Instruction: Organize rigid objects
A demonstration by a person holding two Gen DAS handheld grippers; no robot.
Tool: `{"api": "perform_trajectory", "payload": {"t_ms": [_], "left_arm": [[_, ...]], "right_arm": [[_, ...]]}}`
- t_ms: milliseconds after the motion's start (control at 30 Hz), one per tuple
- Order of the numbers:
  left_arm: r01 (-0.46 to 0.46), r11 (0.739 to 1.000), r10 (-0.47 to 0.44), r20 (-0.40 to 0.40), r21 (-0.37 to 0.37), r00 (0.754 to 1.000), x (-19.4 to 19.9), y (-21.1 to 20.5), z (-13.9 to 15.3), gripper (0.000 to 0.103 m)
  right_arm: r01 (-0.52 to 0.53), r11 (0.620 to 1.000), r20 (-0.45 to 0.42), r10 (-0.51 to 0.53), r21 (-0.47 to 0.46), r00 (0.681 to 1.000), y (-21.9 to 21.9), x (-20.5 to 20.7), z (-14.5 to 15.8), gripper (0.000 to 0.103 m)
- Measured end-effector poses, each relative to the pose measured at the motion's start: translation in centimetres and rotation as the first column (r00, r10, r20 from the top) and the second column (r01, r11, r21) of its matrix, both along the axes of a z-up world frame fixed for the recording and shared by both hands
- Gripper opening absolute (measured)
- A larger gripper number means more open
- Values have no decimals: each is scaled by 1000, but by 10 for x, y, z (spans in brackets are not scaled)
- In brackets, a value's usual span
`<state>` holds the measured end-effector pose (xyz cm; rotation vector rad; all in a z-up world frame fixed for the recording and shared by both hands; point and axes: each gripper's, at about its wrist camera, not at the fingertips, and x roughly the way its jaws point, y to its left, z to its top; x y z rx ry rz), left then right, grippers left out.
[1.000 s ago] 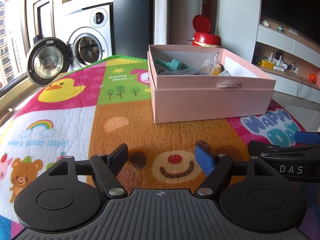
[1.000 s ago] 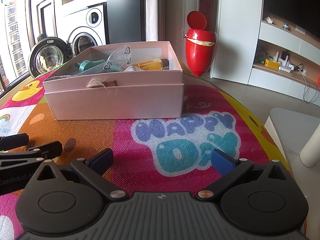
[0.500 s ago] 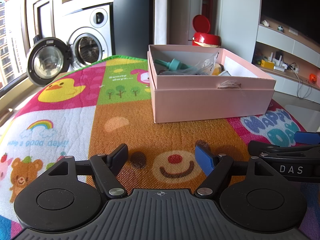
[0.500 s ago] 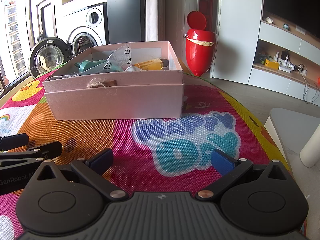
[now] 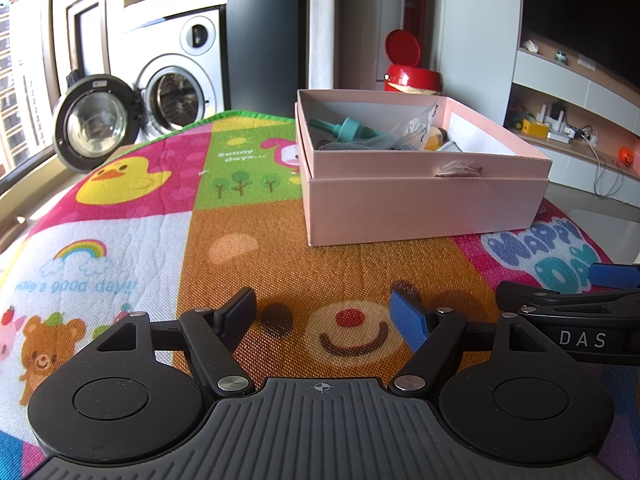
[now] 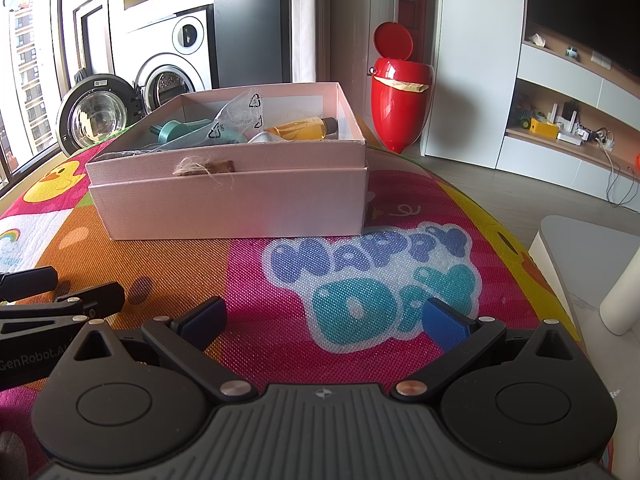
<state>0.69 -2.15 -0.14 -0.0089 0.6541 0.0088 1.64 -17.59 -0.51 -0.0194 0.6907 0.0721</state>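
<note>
Left gripper (image 5: 323,312) low over colourful play mat (image 5: 120,220), fingers apart, nothing between them. Right gripper (image 6: 324,318) beside it, low over same mat, fingers spread wide, empty. Pink box (image 5: 420,200) sits on mat ahead of both, well apart from fingers, lid off. Inside: teal plastic item (image 5: 352,130), clear plastic bag (image 6: 240,116), yellow bottle (image 6: 304,128) lying on side. Red bin (image 6: 396,88) behind box. Washing machine (image 5: 176,80) at back left, door open.

Bare play mat (image 5: 280,248) lies open between both spread-jawed grippers and the pink box (image 5: 424,204), whose near wall stands in the way and whose open top is crowded with a clear bag (image 6: 240,116) and bottles.
</note>
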Motion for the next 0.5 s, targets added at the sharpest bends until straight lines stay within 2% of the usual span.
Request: {"api": "perform_trajectory", "payload": {"t_ms": [500], "left_arm": [[1,1000,-1,0,-12,1000,0,3,0,80]], "right_arm": [[0,1000,0,0,0,1000,0,0,0,103]]}}
